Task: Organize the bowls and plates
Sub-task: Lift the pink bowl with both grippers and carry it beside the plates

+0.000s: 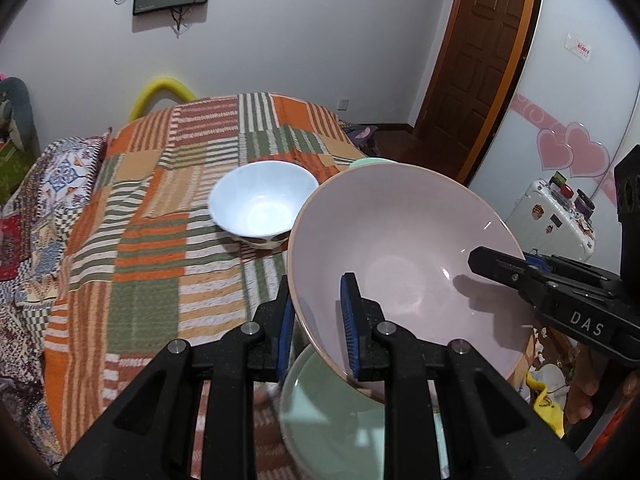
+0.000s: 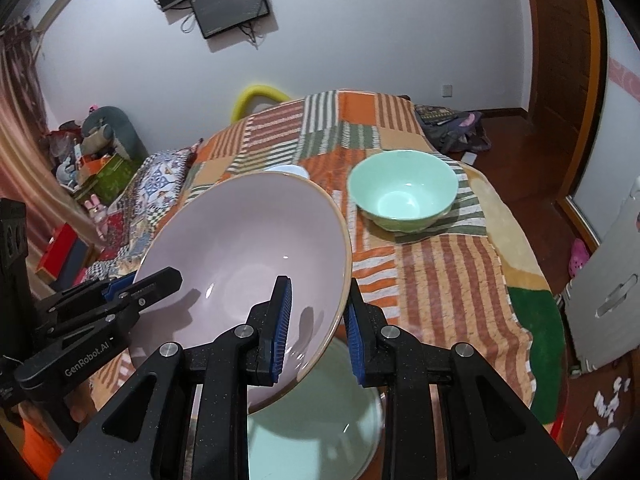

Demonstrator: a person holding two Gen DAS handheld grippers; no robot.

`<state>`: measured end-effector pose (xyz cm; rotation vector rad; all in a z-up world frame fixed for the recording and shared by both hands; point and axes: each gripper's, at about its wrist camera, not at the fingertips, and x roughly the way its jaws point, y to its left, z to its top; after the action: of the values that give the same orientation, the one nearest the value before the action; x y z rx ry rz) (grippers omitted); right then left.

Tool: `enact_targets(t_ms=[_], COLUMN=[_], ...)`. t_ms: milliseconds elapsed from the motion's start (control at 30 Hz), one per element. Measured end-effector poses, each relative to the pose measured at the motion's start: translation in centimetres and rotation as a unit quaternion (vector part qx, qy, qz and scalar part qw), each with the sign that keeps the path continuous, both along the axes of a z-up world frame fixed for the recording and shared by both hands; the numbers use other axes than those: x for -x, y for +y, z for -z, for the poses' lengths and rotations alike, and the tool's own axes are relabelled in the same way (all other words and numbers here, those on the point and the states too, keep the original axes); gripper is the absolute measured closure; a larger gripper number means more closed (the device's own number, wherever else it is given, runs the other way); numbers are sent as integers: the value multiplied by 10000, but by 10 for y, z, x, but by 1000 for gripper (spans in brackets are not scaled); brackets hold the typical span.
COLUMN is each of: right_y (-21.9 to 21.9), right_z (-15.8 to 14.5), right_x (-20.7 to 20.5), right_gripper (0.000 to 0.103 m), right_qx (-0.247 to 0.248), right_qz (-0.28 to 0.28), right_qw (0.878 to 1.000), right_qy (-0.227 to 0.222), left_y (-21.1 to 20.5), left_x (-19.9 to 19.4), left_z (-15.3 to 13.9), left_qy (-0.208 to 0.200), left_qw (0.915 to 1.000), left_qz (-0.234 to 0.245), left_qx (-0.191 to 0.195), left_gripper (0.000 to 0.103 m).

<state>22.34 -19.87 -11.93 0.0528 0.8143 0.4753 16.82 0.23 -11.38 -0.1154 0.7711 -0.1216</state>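
Both grippers hold a large pink plate (image 1: 404,248) with a tan rim, tilted, above the bed. My left gripper (image 1: 318,320) is shut on its near-left rim. In the same view my right gripper (image 1: 492,260) bites the right rim. The right wrist view shows the right gripper (image 2: 318,328) shut on the pink plate (image 2: 248,256), with the left gripper (image 2: 160,280) clamped on the far side. Under it lies a pale green plate (image 1: 344,420) (image 2: 320,412). A white bowl (image 1: 256,204) and a green bowl (image 2: 404,196) stand farther back on the bedspread.
The striped patchwork bedspread (image 1: 152,240) covers the bed, with a patterned pillow (image 1: 68,168) at its left. A white suitcase (image 1: 556,216) and a wooden door (image 1: 476,52) stand to the right. Clutter lies on the floor (image 2: 608,404) at the right.
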Motion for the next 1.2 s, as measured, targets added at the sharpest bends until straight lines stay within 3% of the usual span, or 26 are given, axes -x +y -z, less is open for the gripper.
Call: enact_targets(t_ms=[600, 900, 1200], right_y=[65, 101, 128], right_z=[9, 20, 39], right_x=[51, 68, 80], right_gripper=[80, 80, 80], right_qx=[-225, -191, -3], right_qz=[-859, -1238, -1447], right_qw=[9960, 9919, 9886], right_qy=[107, 218, 427], left_y=[68, 103, 131], left_x=[94, 127, 138], left_z=[-22, -7, 26], left_qy=[-175, 1, 343], left_qw=[9964, 9928, 9893], left_qz=[-813, -1190, -1414], left_qx=[-156, -109, 144], left_gripper=[81, 81, 81])
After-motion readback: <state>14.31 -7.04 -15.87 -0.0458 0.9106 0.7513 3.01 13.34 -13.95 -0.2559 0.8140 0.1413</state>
